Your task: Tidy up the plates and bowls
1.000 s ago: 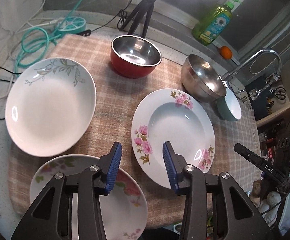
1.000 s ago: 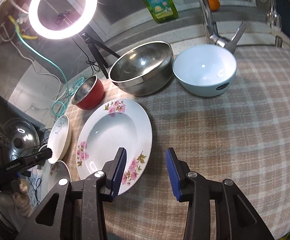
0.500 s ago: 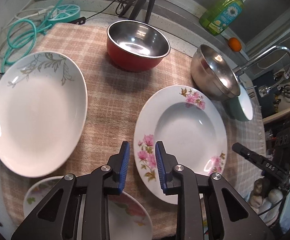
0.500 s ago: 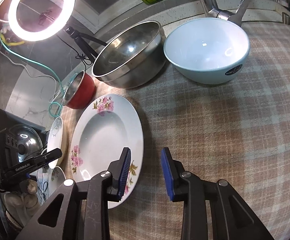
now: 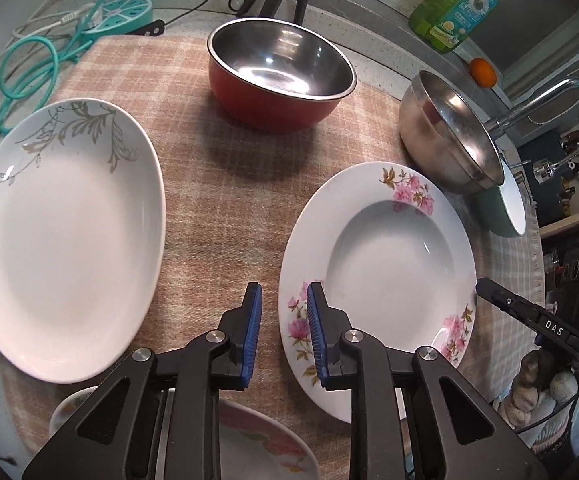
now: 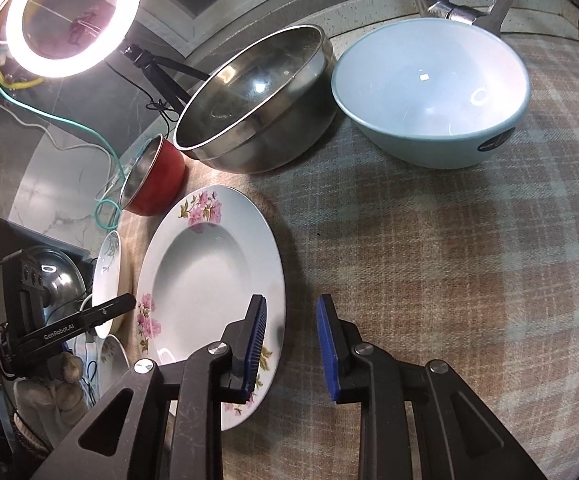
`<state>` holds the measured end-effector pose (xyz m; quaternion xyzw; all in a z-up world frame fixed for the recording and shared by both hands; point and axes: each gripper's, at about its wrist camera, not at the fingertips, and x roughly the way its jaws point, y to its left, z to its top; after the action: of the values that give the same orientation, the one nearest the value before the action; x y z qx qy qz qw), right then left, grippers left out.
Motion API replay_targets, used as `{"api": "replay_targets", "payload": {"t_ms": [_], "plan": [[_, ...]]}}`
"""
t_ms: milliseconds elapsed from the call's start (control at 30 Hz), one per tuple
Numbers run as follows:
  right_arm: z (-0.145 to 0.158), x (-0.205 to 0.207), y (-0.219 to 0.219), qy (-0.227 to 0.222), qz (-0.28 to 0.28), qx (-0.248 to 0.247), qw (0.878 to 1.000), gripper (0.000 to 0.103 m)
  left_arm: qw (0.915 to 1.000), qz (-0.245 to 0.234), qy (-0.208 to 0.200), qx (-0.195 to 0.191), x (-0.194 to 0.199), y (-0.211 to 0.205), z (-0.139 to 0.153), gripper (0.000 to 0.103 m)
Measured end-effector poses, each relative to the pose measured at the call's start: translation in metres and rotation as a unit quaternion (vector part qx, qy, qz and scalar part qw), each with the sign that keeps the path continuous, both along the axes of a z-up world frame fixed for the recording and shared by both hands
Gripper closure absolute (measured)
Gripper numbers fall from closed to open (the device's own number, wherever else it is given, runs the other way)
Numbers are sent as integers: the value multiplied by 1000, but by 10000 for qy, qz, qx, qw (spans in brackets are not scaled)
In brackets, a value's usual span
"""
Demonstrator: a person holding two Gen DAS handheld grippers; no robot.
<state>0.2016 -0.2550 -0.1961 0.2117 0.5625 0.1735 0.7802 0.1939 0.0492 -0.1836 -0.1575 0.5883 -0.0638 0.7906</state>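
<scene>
Pink-flower plate (image 5: 393,264) flat on checked cloth (image 5: 225,184) over counter. Left gripper (image 5: 283,334) at plate's near-left rim, fingers narrowly apart, rim between; contact unclear. Right gripper (image 6: 291,350) straddles opposite rim, fingers apart. Near plate (image 5: 265,446) mostly hidden under left gripper.
</scene>
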Motion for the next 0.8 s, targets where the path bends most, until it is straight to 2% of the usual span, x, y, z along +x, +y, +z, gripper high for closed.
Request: {"api": "replay_targets", "payload": {"t_ms": [233,400,600,800], "plan": [[-4,4,3,60,68,-10,10000,84,10000,-23,65,-18,5,-2,-5,82],[-6,7,4,103,105,115,9998,87,9999,-74,80,-80,7,-3,-5,87],[-6,10,7,159,158,232,9995,92,9999,-66,104,-101,7,-4,-5,87],[-9,12,6,265,153,358,9989,93,9998,-77,145,-144,9,-4,-6,87]]}}
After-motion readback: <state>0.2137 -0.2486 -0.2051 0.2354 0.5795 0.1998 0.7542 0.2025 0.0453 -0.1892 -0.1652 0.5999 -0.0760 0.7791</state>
